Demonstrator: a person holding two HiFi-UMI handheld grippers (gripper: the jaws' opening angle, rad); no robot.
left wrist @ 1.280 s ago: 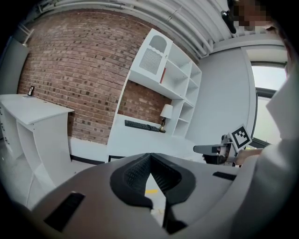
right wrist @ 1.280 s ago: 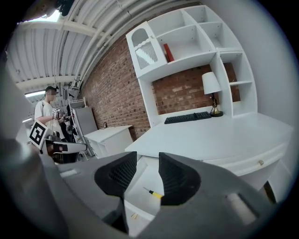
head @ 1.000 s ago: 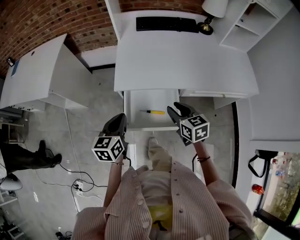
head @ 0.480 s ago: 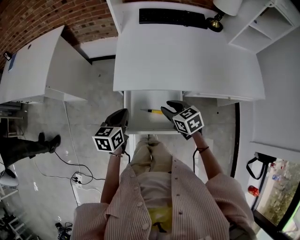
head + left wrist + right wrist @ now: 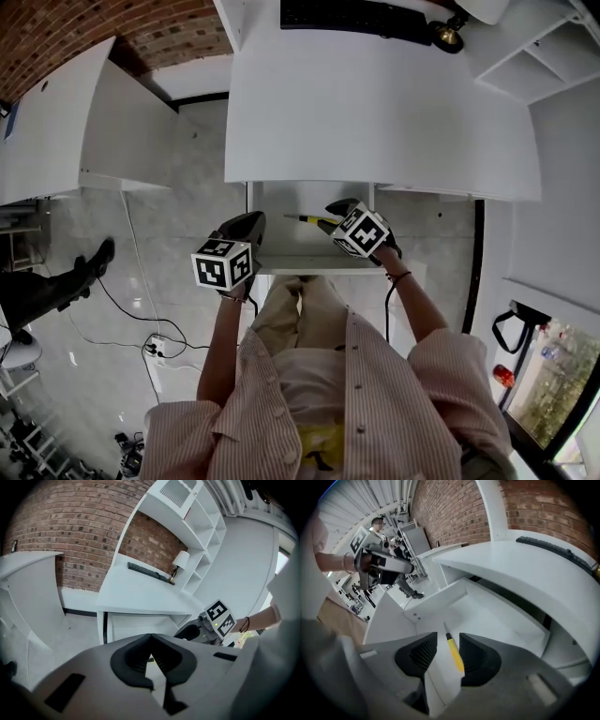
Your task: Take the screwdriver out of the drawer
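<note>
In the head view, the right gripper (image 5: pixel 334 212) hides the handle end of the screwdriver (image 5: pixel 302 219). The picture's top edge cuts off the keyboard (image 5: pixel 356 14) and lamp (image 5: pixel 464 19) at the far side of the desk (image 5: pixel 375 112).

The left gripper (image 5: pixel 150 640) fills the foreground at six o'clock, its dark jaws meeting at the tips, nothing held. At twelve stands a white desk (image 5: pixel 140 595), with a black keyboard (image 5: pixel 147 571) and small lamp (image 5: pixel 181 562) at its back against the brick wall (image 5: pixel 70 527). At three o'clock is the right gripper (image 5: pixel 189 632), its marker cube (image 5: pixel 220 617) facing us
</note>
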